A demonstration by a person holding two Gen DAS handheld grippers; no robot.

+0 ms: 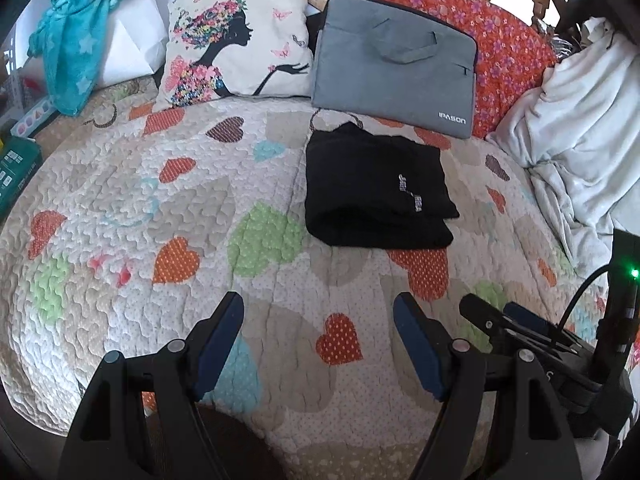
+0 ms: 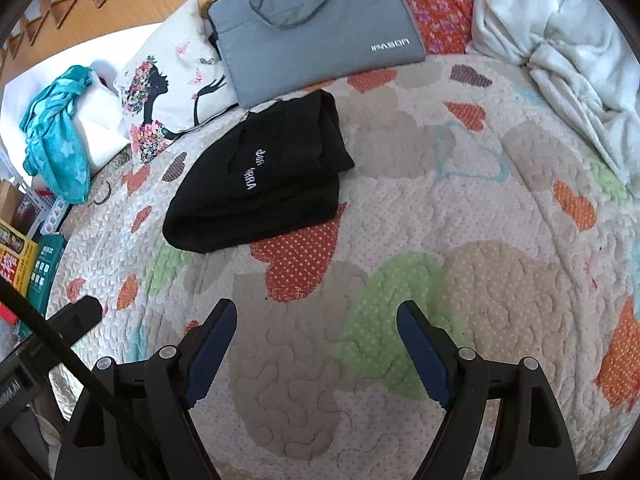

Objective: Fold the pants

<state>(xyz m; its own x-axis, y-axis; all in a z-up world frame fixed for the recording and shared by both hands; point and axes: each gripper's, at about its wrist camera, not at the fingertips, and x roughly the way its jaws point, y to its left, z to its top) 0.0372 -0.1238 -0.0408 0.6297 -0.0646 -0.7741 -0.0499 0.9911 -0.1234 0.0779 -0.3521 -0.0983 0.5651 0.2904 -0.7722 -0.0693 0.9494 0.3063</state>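
Both grippers are standing wide apart and holding nothing: the left gripper is occupying the lower centre of its own frame, and the right gripper is doing likewise in its view, each hovering over the heart-patterned quilt. One pair of black pants is lying folded into a compact bundle on the quilt, right of centre in the left view and left of centre in the right view, white lettering facing up. One grey laptop bag is resting just beyond the pants at the upper centre. One printed cushion is sitting to its left, one teal towel is lying at the upper left, and one white blanket is bunching at the right edge.
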